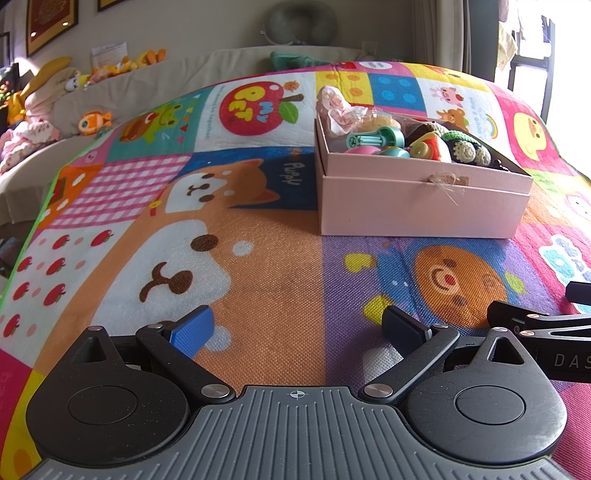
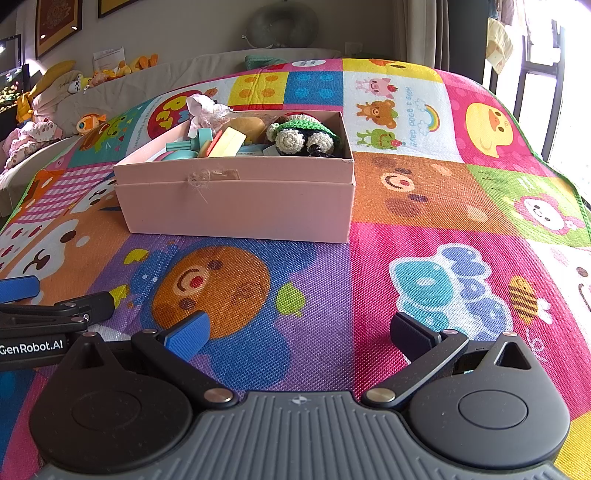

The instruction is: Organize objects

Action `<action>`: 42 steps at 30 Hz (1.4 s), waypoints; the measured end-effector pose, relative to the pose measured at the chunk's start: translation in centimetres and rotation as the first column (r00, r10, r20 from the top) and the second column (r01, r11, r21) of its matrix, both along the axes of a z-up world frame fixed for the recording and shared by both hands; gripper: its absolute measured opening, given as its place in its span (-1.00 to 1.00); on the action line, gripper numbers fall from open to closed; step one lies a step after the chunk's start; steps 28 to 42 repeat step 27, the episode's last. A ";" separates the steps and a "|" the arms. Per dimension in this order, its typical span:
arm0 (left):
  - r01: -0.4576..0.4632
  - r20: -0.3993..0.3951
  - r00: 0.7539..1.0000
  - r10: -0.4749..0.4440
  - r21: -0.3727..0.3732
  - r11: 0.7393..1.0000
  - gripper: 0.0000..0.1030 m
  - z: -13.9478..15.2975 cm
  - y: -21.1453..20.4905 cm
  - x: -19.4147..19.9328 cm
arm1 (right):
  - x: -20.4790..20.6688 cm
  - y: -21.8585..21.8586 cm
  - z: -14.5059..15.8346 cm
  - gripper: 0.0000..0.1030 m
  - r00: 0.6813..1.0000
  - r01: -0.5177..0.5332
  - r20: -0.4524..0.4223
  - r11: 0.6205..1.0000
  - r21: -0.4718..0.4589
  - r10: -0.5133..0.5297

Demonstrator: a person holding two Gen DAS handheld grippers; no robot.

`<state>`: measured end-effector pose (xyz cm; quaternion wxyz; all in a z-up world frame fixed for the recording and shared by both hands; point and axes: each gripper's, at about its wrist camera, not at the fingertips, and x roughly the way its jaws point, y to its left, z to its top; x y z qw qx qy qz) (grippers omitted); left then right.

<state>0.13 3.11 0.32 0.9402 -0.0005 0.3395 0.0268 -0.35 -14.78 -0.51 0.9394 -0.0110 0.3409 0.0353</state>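
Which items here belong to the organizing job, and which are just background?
Job items:
pink box
crochet toy in the box
teal plastic toy in the box
left claw, open
right claw, open

Lying about:
play mat
stuffed toys on the sofa
framed pictures

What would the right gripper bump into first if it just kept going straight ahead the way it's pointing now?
Probably the pink box. The right gripper is open and empty over the play mat, and only bare mat lies between it and the box's near wall. Depth is hard to judge; a lower line would meet the mat first.
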 end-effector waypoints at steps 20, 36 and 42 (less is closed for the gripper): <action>0.010 -0.004 1.000 -0.010 -0.009 1.000 0.94 0.1 0.0 -0.1 | -0.1 0.0 0.0 1.00 1.000 0.000 0.000 1.000 0.000 0.000; 0.012 -0.004 1.000 -0.012 -0.001 1.000 0.94 0.0 -0.2 -0.1 | 0.0 0.0 0.0 1.00 1.000 0.000 0.000 1.000 0.000 0.000; 0.012 -0.004 1.000 -0.012 -0.001 1.000 0.94 0.0 -0.2 -0.1 | 0.0 0.0 0.0 1.00 1.000 0.000 0.000 1.000 0.000 0.000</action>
